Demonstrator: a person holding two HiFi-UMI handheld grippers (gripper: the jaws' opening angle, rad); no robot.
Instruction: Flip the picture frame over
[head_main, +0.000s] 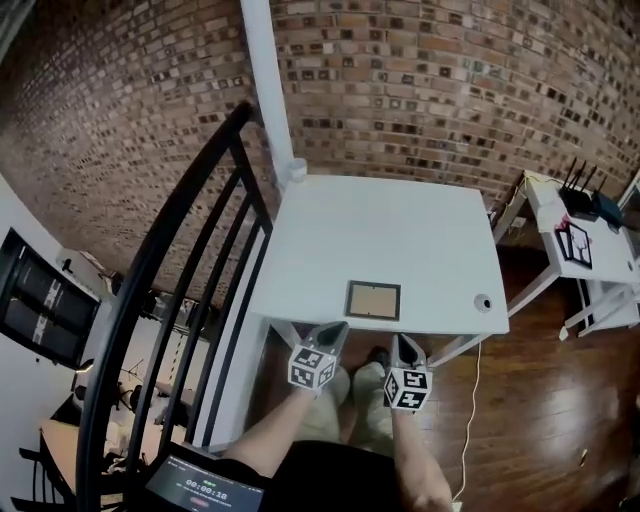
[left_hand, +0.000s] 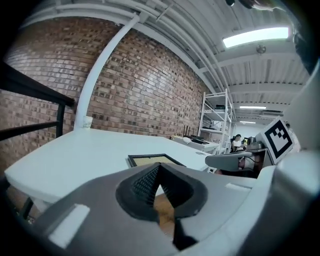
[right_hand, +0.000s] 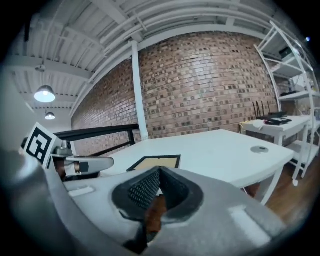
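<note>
The picture frame (head_main: 373, 299) lies flat on the white bench (head_main: 400, 220), close to the front edge and near the middle of that edge. It has a dark rim and a light brown middle. The pictures do not show whether that brown side is the front or the back.

The person holds one tool in each hand. The left hand-held gripper (head_main: 336, 328) is just in front of the bench edge, a little to the left of the frame. Its jaws are closed tight and there is nothing between them. The right hand-held gripper (head_main: 401, 340) is beside it, a little to the right of the frame. Its jaws are closed too, and they hold nothing. Both point toward the frame, and neither one touches it.

So the job looks like it has not really started. Nothing holds the frame, and no edge of it is lifted off the bench. All the work seems to be left: a gripper has to open, get hold of one edge of the frame, lift it, turn it over, and lay it back down with the other side up.
</note>
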